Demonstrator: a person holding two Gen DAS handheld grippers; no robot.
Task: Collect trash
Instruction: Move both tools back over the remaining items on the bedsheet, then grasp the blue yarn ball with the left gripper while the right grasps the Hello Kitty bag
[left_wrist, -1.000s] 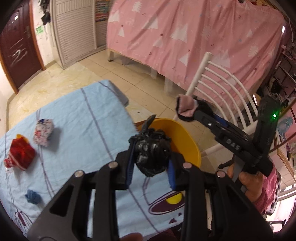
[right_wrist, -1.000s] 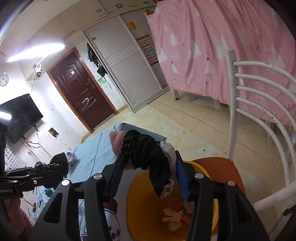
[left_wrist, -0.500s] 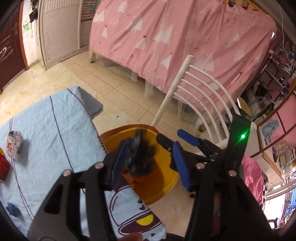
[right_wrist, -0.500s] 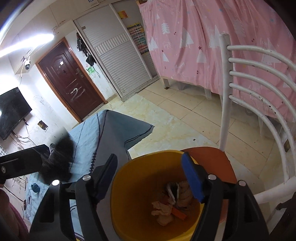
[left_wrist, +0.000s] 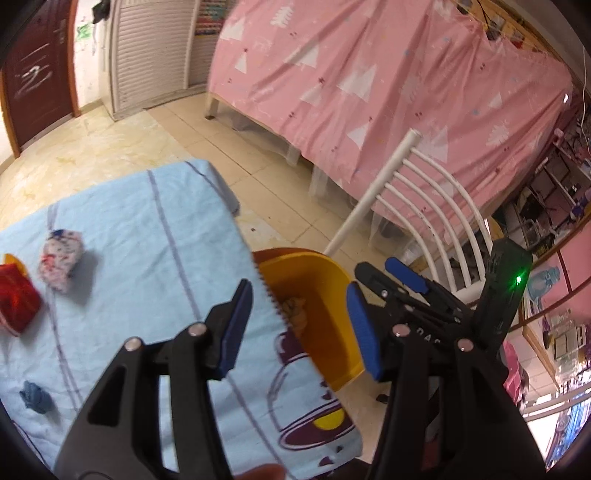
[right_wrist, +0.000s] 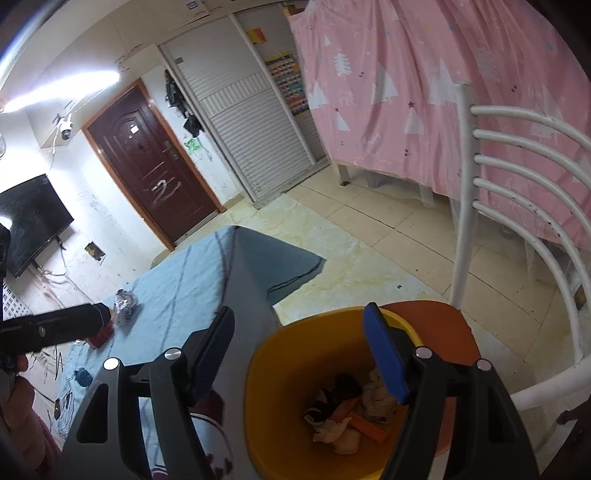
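We see our left gripper (left_wrist: 301, 325): black arms, blue pads, silver screws; right gripper (right_wrist: 299, 354) matches, green light glowing

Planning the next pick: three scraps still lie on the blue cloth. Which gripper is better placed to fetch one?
Left, probably. The left gripper, jaws opening and empty, looks across the light-blue tablecloth toward the white patterned wad. The right gripper, open and empty, hangs over the yellow plastic bin.

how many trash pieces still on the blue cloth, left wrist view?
3. White patterned wad toward the far left, red piece at the left edge beside it, small blue scrap nearer the camera. The gripper may hide others.
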